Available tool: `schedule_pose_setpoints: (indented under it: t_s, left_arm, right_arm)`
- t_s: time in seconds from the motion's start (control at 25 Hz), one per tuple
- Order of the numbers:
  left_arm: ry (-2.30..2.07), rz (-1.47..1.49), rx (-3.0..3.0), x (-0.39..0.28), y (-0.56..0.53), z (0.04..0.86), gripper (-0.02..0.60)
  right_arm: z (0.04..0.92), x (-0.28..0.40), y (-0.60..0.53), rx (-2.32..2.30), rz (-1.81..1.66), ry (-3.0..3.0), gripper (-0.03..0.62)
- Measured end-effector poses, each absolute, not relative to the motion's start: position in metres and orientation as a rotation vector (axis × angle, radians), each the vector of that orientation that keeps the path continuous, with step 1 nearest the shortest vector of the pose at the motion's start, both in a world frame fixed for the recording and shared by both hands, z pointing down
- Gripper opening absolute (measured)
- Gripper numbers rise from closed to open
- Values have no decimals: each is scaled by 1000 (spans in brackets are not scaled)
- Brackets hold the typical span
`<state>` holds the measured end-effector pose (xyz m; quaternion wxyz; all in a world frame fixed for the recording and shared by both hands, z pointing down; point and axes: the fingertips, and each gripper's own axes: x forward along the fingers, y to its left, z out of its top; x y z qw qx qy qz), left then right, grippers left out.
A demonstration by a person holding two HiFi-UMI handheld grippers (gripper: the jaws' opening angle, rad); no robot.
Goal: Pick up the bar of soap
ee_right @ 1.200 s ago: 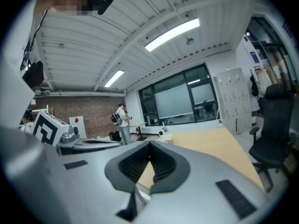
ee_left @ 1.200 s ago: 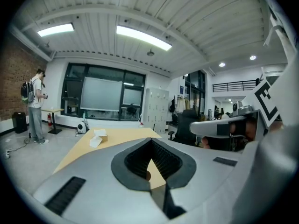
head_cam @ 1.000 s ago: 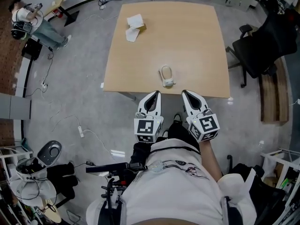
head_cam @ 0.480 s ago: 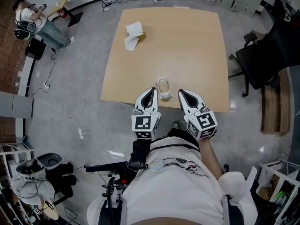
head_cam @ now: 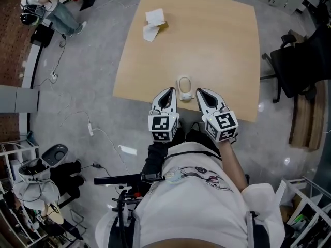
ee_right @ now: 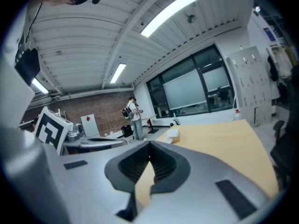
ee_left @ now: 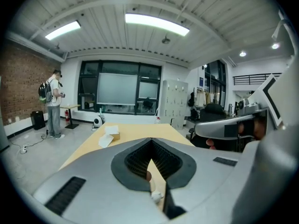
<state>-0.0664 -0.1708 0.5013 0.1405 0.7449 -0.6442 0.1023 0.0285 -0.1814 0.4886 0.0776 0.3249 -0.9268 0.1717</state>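
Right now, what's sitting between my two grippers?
The head view shows a small white looped object lying on the table near its front edge, directly between the left gripper and the right gripper. Nothing else lies there.

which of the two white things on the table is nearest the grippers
The white looped object at the near edge, between the left gripper and right gripper; the paper and small box lie at the far left corner.

Your right gripper [ee_right: 149, 146] had its jaws closed together on nothing, pointing across the wooden table [ee_right: 219, 143] toward a small box [ee_right: 173, 133] near its far side.
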Motion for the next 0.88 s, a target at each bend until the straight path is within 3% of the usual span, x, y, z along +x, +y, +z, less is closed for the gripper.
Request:
schedule_pose_setpoints:
  t_s: [0.88]
  left_arm:
    - [-1655, 493, 1908, -98, -187, 663, 2]
  right_arm:
    - [648, -33, -194, 892, 607, -2430, 5]
